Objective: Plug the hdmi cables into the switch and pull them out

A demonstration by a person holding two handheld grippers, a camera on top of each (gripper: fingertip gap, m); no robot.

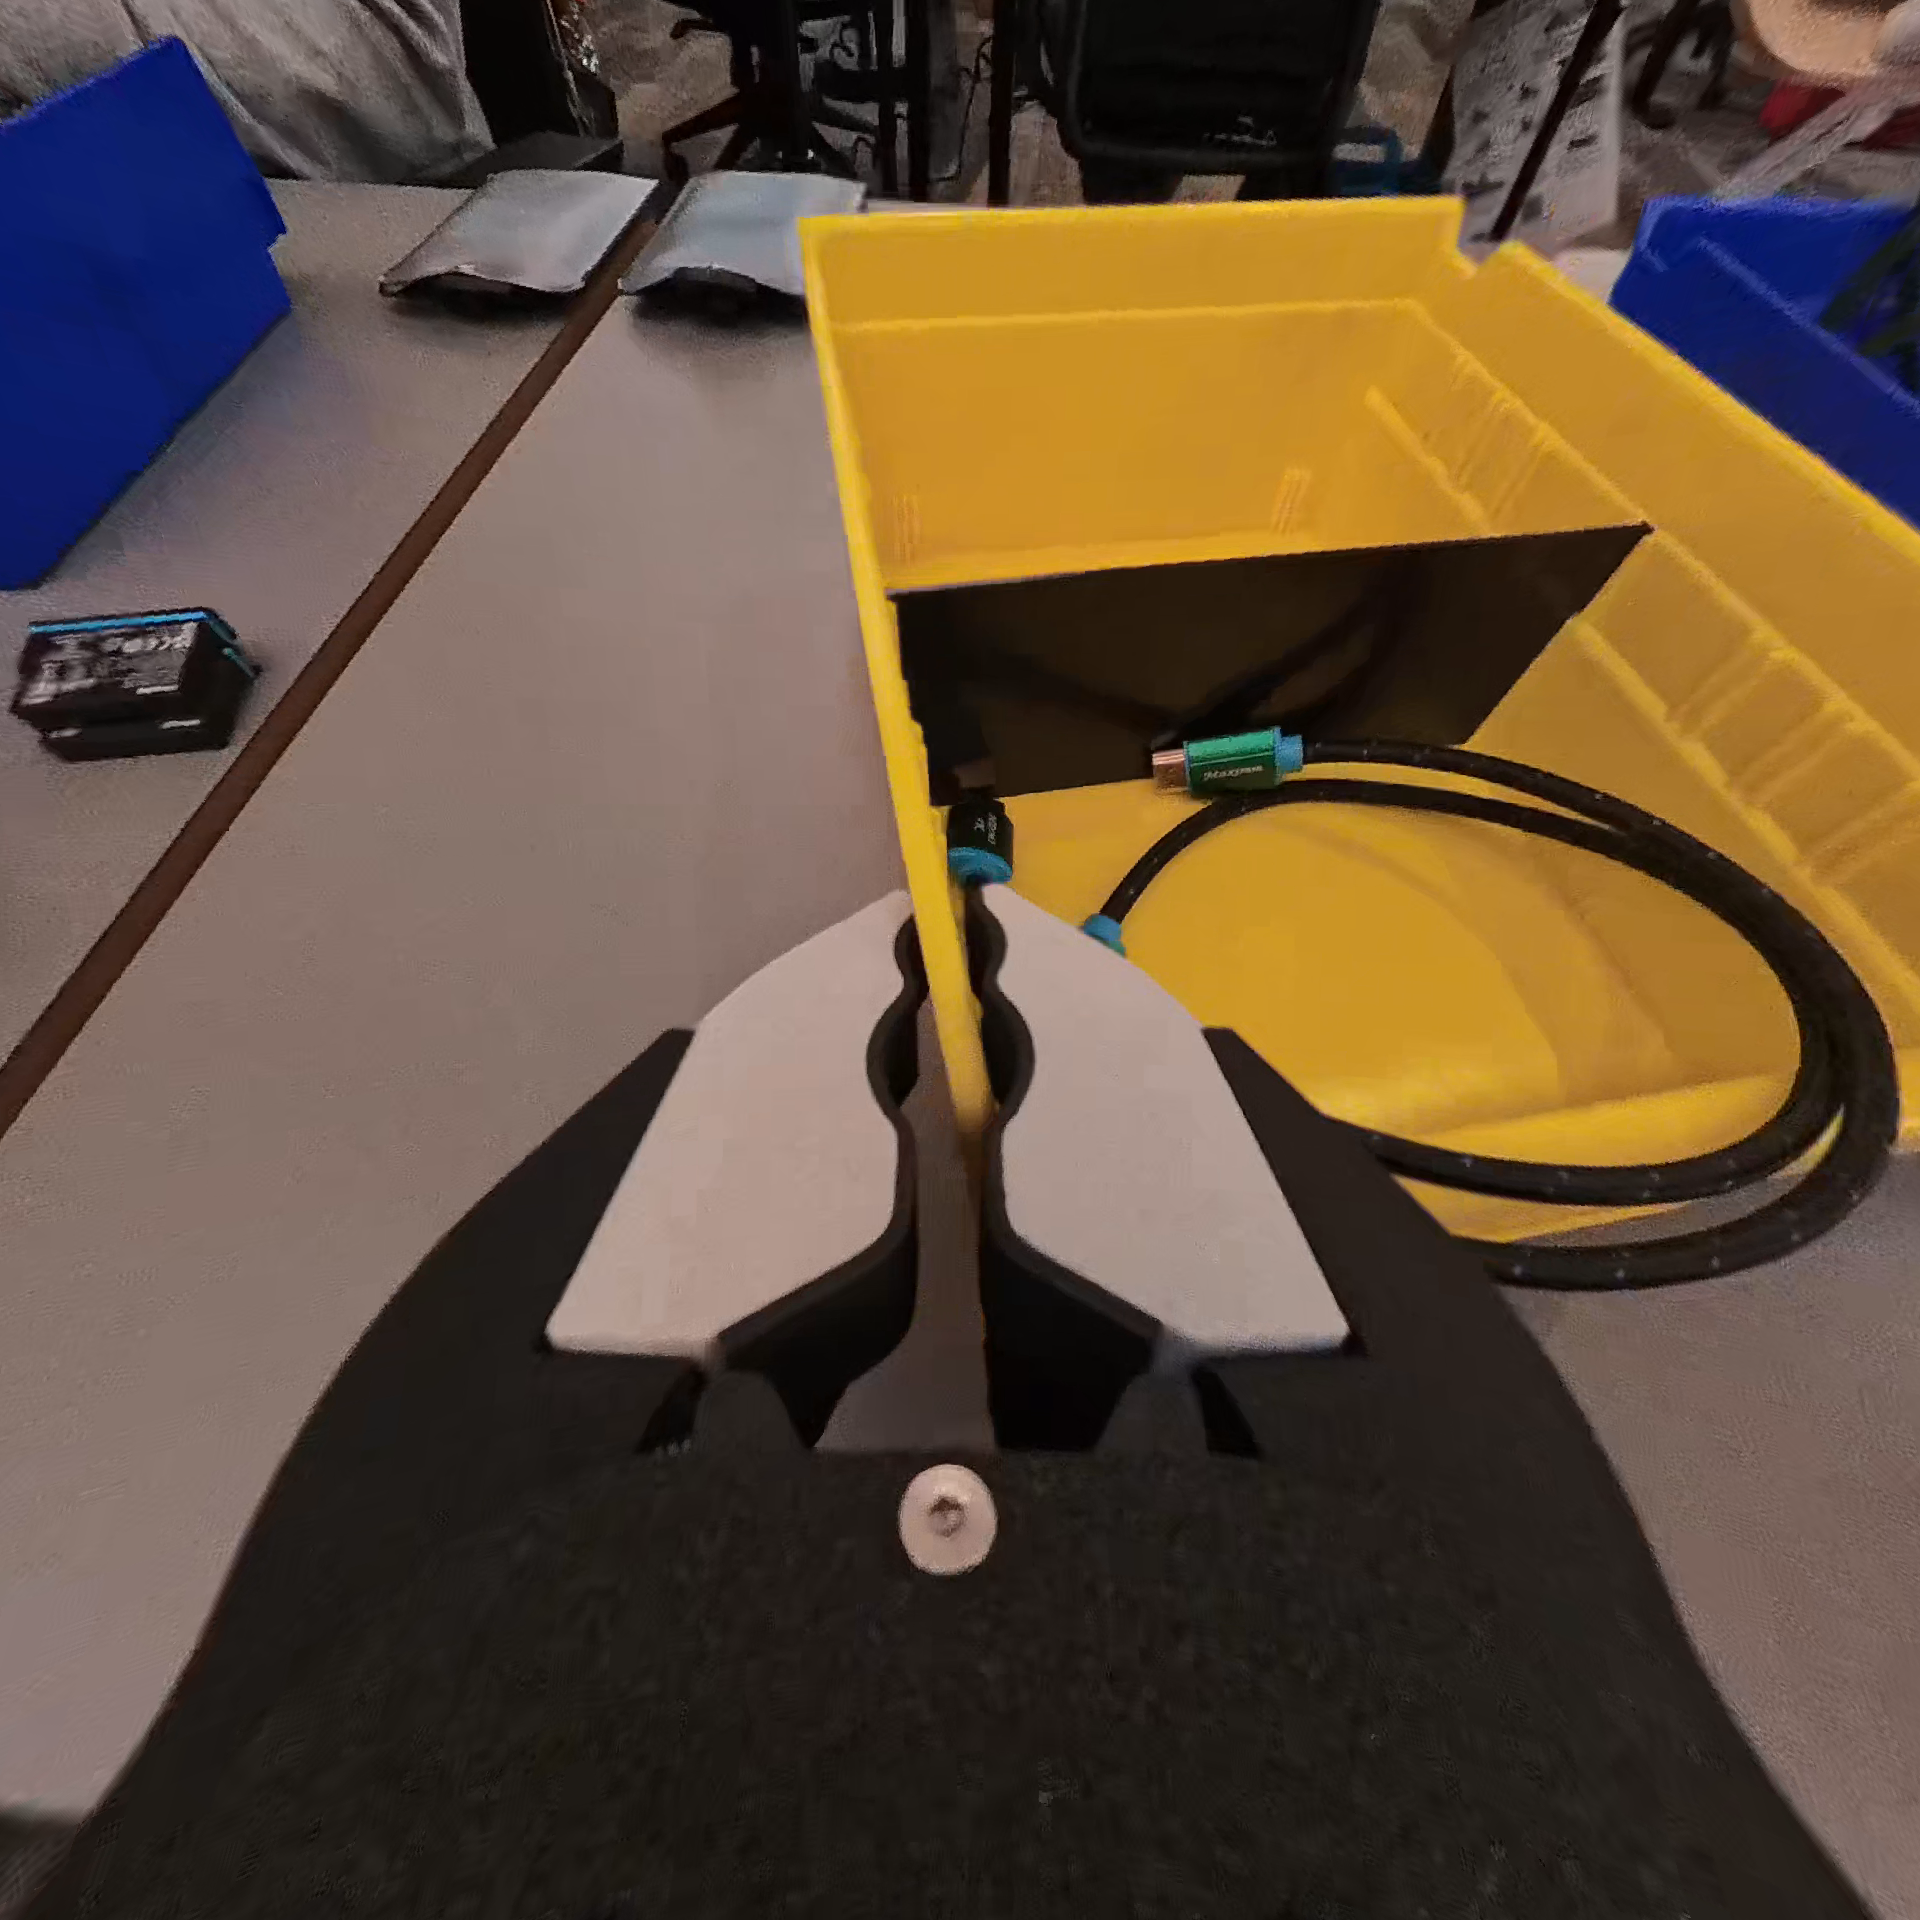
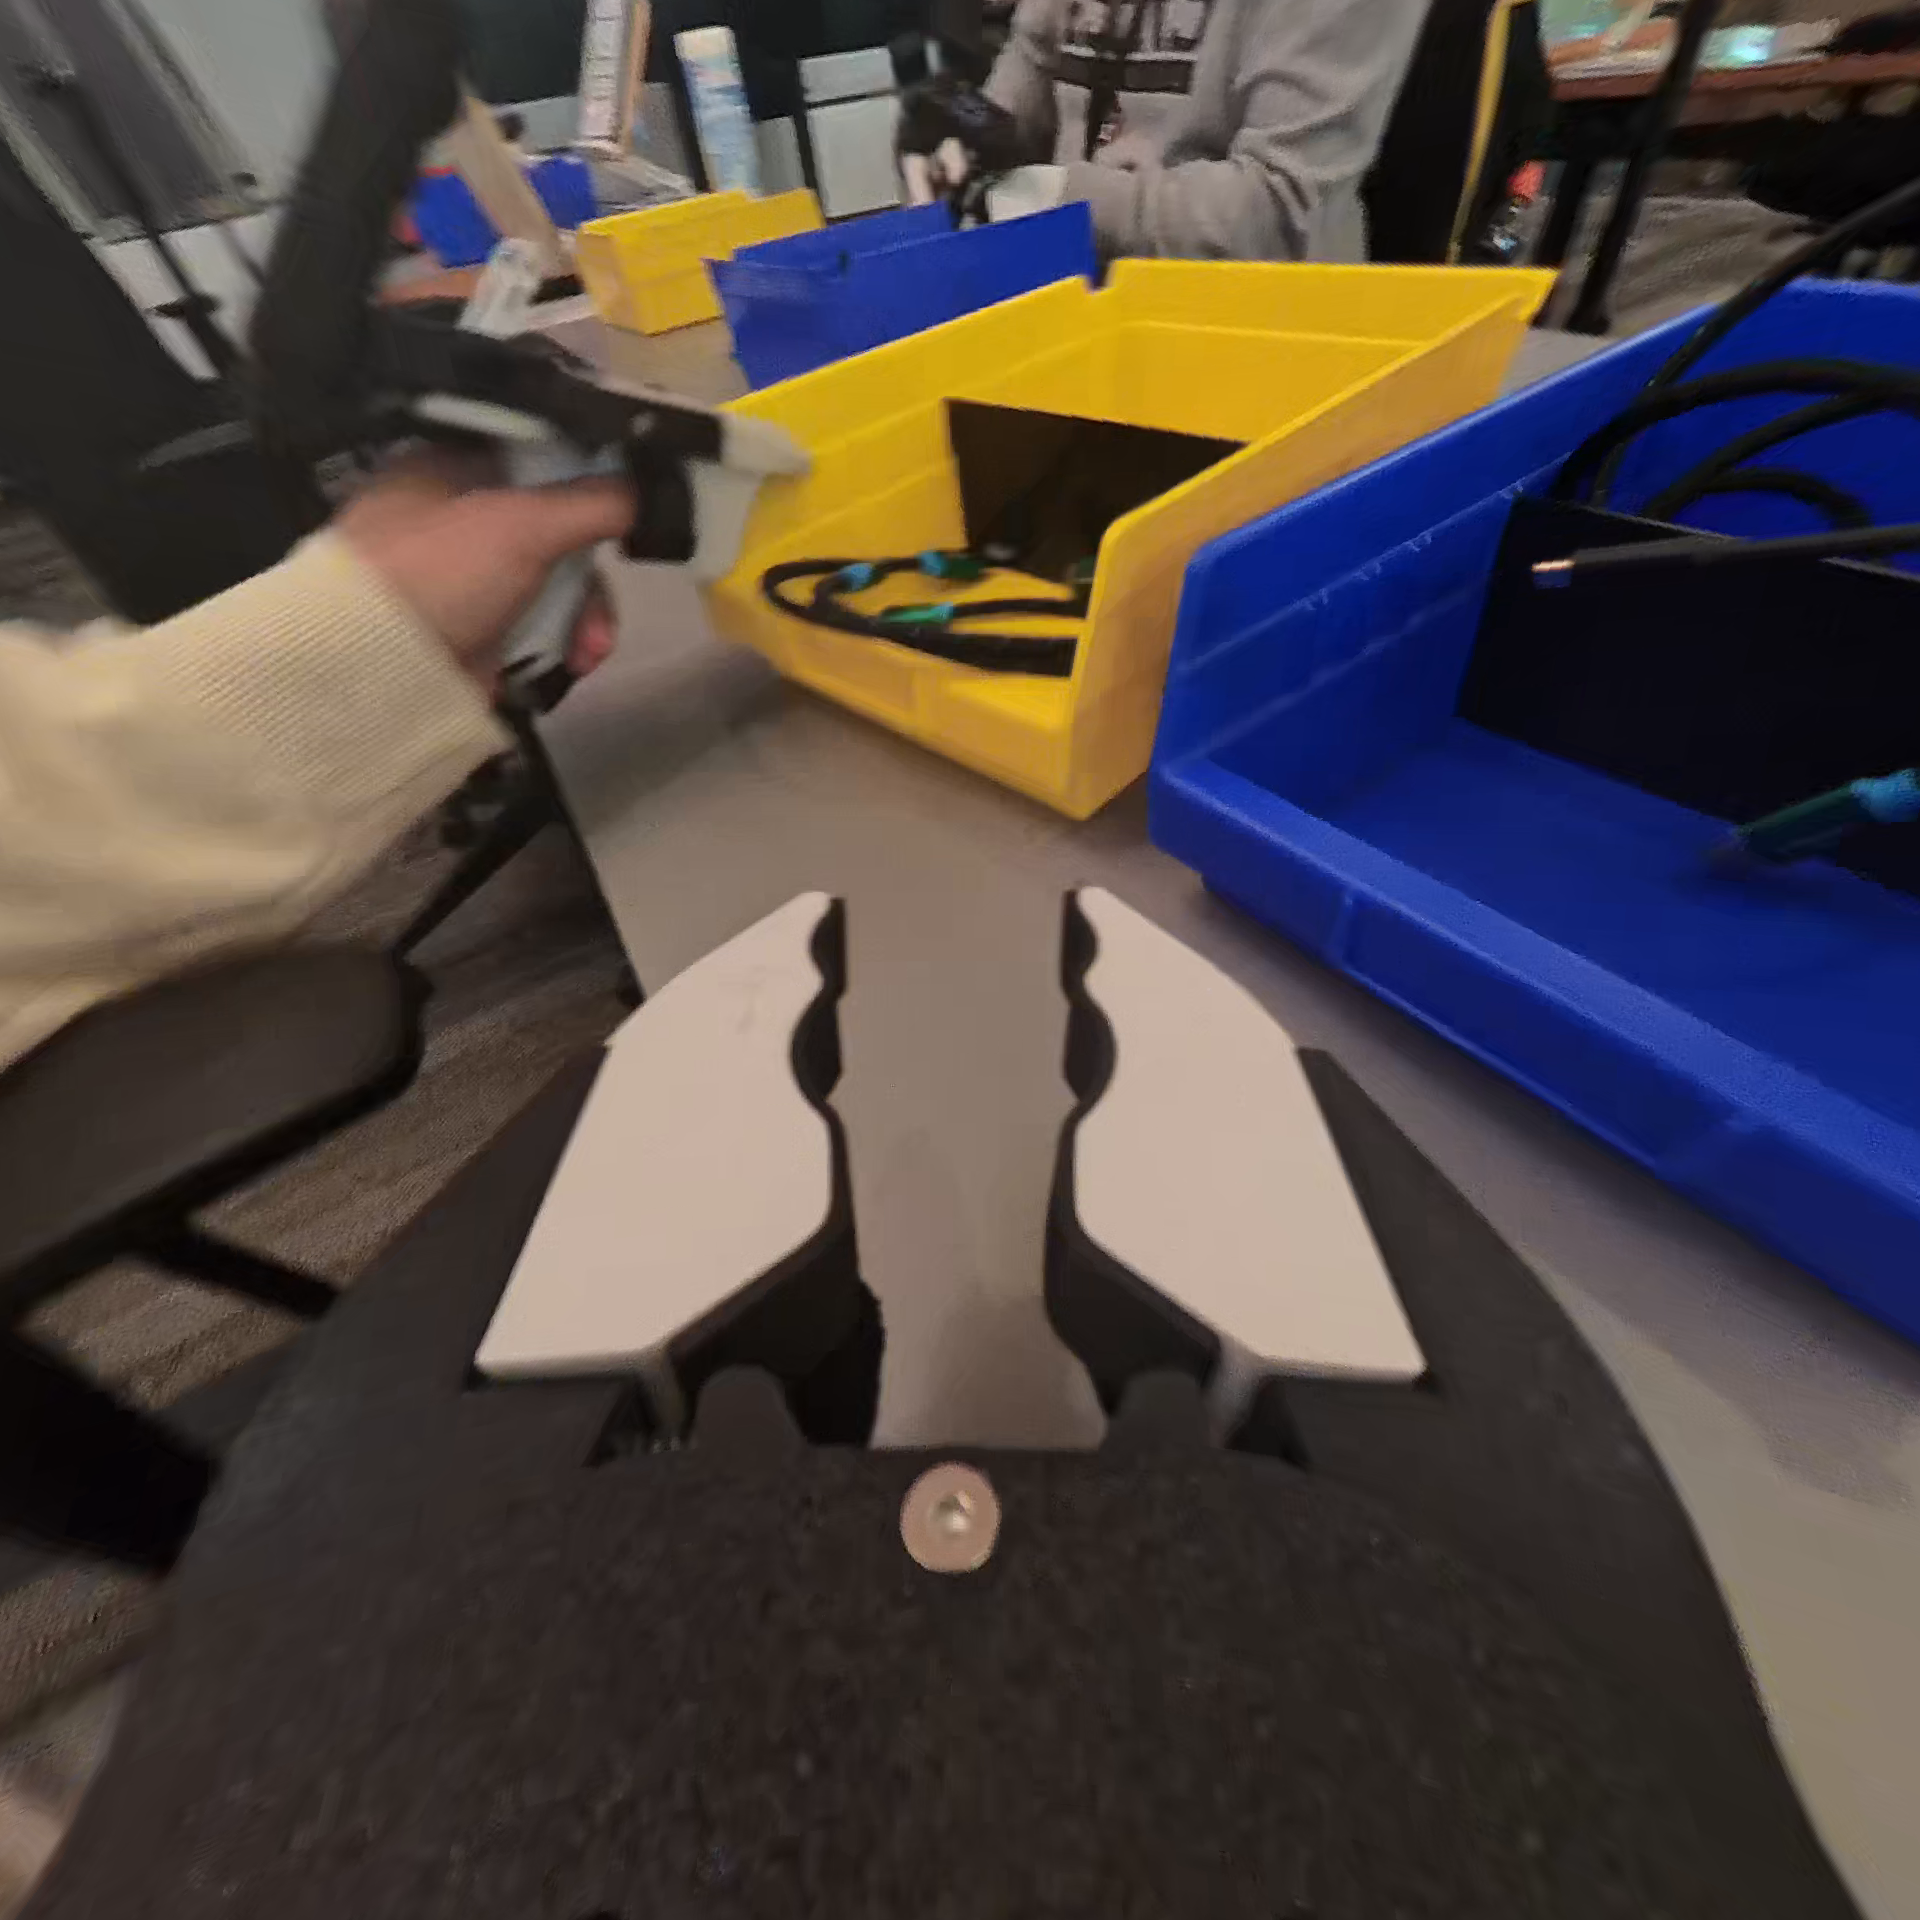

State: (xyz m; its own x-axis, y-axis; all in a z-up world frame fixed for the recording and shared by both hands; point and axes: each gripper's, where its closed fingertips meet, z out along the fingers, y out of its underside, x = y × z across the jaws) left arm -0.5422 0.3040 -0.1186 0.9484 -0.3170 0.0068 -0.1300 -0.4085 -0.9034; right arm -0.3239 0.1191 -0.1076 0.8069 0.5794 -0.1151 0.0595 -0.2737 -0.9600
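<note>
While the left tongs (image 1: 948, 914) pinched the cable behind a plug (image 1: 979, 831) at the black switch (image 1: 1195, 665) in the yellow bin (image 1: 1143, 260), a green plug (image 1: 1226, 764) lay loose at two o'clock and the right tongs (image 2: 951, 914) gaped empty over the counter (image 2: 935, 831), so work remained.

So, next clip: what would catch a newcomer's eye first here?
The yellow bin dominates the grey table, with a black divider across it and a coiled black HDMI cable spilling over its front. The left tool sits nearly closed at the bin's left wall; the right tool hangs open, empty, beside a blue bin.
</note>
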